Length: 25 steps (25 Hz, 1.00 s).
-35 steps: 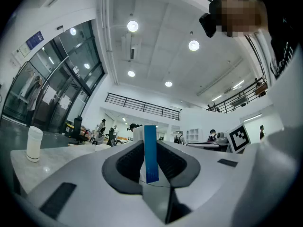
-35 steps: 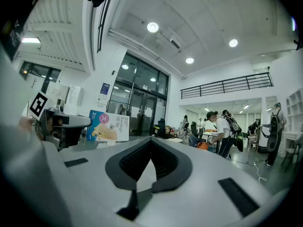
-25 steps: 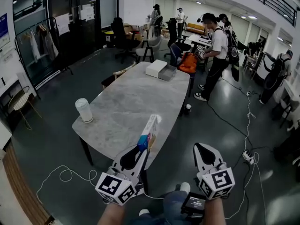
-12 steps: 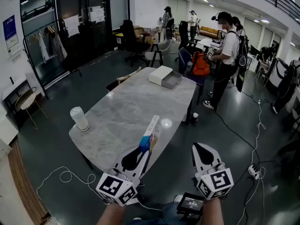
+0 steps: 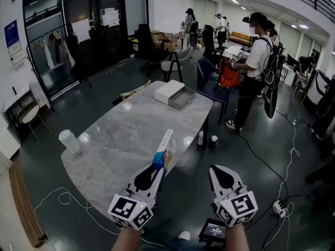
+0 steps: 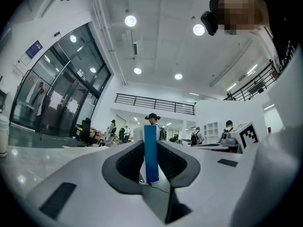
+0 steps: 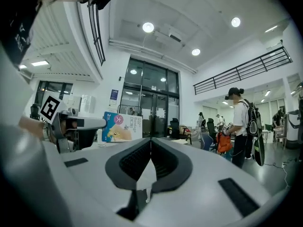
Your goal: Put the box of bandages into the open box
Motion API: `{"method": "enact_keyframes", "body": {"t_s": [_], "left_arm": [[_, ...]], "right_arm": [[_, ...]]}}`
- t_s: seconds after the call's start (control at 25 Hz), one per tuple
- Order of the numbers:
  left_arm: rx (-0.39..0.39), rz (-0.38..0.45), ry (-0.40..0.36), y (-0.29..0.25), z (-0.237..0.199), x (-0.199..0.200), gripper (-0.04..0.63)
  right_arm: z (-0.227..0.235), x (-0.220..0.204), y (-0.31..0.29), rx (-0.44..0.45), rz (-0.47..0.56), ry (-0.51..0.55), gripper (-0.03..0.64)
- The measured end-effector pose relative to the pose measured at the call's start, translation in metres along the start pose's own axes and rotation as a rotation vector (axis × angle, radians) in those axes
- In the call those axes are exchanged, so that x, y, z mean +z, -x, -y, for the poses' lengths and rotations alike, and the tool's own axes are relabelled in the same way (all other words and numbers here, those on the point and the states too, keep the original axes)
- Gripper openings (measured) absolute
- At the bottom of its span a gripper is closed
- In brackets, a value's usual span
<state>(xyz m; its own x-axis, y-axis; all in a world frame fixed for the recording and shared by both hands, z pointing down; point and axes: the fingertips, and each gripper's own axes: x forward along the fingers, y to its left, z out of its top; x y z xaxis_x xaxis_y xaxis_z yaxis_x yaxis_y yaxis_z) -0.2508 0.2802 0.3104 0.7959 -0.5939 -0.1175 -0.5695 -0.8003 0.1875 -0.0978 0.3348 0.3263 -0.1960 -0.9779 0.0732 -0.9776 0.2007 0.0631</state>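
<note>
While the view shifts vs. a sec ago, w/ the white cylindrical cup [image 5: 69, 141] now farther left on the grey marble table [image 5: 120, 135], the left gripper [image 5: 156, 167] stays clamped on the slim blue-and-white bandage box [image 5: 167, 146], held upright by the table's near edge. Right gripper [image 5: 220, 172]: jaws together, empty. The open grey box [image 5: 184, 98] sits at the table's far end, touching a white box [image 5: 168, 91].
</note>
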Motion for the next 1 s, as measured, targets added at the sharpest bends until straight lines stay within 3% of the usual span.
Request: {"method": "enact_keyframes", "body": {"t_s": [0.12, 0.56, 1.0], "left_arm": [[0.016, 0.011, -0.005, -0.024, 0.012, -0.002, 0.091], [-0.006, -0.007, -0.011, -0.076, 0.029, -0.014, 0.091], [0.025, 0.002, 0.023, -0.158, -0.017, -0.031, 0.091]], "right_arm": [[0.024, -0.003, 0.003, 0.023, -0.012, 0.015, 0.025], [0.084, -0.011, 0.007, -0.029, -0.011, -0.008, 0.026], [0.146, -0.021, -0.067, -0.011, -0.028, 0.000, 0.025]]}}
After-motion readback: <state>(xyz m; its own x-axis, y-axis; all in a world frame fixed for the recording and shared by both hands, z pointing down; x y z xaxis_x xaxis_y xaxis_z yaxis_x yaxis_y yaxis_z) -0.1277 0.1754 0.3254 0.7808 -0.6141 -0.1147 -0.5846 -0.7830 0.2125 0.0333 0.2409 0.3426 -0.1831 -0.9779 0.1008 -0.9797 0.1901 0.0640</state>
